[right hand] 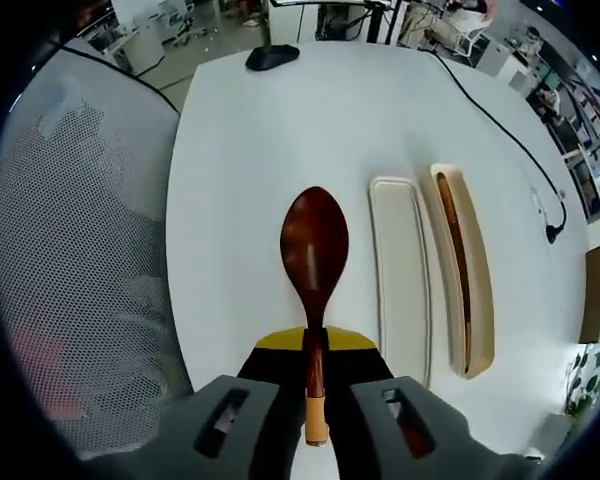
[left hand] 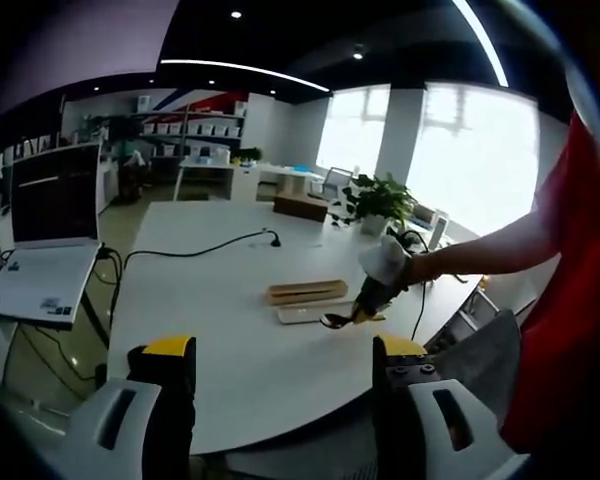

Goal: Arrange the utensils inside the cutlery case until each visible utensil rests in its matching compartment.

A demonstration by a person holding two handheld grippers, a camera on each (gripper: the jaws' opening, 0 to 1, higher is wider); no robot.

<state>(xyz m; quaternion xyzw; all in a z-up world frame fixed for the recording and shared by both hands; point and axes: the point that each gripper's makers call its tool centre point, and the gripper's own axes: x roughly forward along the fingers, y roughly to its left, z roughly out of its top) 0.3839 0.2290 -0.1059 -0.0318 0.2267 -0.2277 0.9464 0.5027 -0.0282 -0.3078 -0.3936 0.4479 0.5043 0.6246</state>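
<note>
Right gripper (right hand: 314,345), fingers clamped on the handle of a dark wooden spoon (right hand: 314,250) held over the white counter (right hand: 240,150). Just beside it lie the case lid (right hand: 400,270) and open cutlery case (right hand: 470,270). Left gripper (left hand: 280,365) hovers, fingers apart, gripping nothing.

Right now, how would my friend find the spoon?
Look at the big white table. Above it, beside the long pale lid and the wooden cutlery case, the right hand-held gripper grips the spoon. Its dark reddish-brown oval bowl stands out.
</note>
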